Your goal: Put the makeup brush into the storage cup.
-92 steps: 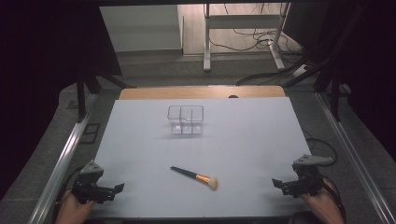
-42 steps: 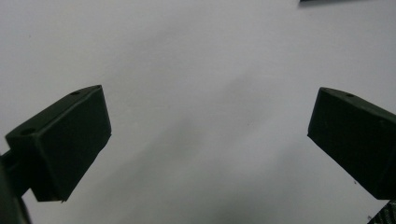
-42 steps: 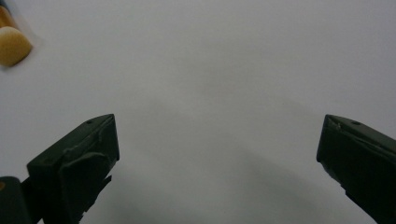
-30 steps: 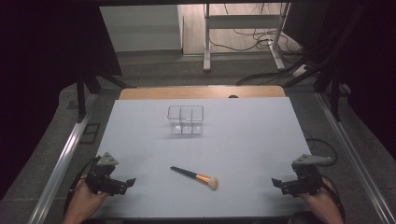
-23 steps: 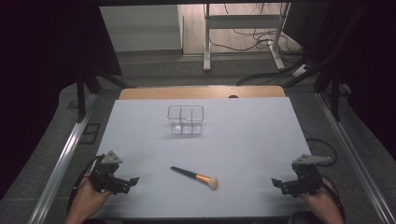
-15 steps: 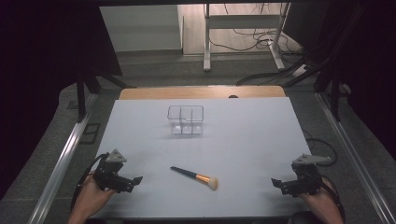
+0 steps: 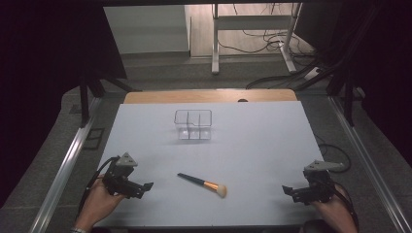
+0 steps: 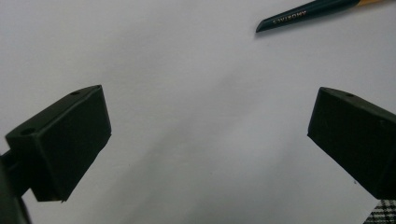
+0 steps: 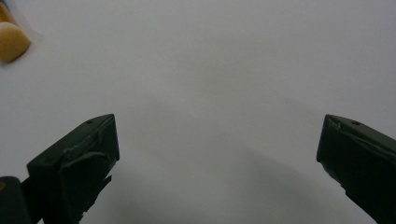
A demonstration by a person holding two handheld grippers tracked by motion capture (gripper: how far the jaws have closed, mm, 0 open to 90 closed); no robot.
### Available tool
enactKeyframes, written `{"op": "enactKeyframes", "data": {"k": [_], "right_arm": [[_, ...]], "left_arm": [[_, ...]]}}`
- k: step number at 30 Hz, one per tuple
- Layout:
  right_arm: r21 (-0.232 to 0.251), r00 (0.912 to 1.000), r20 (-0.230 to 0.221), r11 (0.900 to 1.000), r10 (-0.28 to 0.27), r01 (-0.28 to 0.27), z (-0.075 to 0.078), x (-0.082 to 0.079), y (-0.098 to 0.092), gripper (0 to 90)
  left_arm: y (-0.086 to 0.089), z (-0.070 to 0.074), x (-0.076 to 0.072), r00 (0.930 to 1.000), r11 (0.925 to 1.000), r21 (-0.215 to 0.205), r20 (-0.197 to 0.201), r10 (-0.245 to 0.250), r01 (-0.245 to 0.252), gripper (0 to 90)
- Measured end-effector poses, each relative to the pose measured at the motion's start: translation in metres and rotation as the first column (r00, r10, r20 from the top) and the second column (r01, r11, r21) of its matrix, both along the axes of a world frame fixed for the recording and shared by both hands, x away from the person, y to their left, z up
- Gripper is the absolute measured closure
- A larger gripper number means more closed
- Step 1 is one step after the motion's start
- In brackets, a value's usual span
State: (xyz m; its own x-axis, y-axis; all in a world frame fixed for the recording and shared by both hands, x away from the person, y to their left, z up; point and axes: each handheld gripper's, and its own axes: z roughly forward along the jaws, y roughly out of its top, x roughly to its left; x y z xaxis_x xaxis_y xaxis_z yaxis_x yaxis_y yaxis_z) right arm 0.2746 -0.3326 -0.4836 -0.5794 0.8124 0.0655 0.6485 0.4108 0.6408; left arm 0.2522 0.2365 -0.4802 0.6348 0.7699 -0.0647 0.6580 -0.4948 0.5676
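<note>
Holding my left gripper (image 7: 145, 187) spread wide, gripping nothing, near makeup brush (image 7: 203, 183) lying flat at near centre. Right gripper (image 7: 287, 190) likewise gaping. Clear divided organizer (image 7: 193, 124) sitting far centre, compartments empty.

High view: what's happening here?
A person holds a gripper in each hand over a white table. The left gripper, jaws open, points at the dark handle of a makeup brush lying flat, not touching it. The right gripper sits open near the right edge. A clear divided organizer stands farther back.
</note>
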Motion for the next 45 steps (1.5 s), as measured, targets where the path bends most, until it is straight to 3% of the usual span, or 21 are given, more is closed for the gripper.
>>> {"op": "enactKeyframes", "data": {"k": [23, 45], "right_arm": [[0.001, 1.0000, 0.004, 1.000, 0.005, -0.005, 0.001, 0.000, 0.001, 0.0], [-0.012, 0.9998, 0.019, 1.000, 0.007, -0.007, 0.001, 0.000, 0.001, 0.0]], "left_arm": [[-0.032, 0.005, 0.013, 0.9972, 0.9972, -0.006, -0.005, -0.075, 0.075, 0.0], [-0.062, 0.004, 0.028, 0.9894, 0.9895, 0.002, -0.012, -0.145, 0.145, 0.0]]}}
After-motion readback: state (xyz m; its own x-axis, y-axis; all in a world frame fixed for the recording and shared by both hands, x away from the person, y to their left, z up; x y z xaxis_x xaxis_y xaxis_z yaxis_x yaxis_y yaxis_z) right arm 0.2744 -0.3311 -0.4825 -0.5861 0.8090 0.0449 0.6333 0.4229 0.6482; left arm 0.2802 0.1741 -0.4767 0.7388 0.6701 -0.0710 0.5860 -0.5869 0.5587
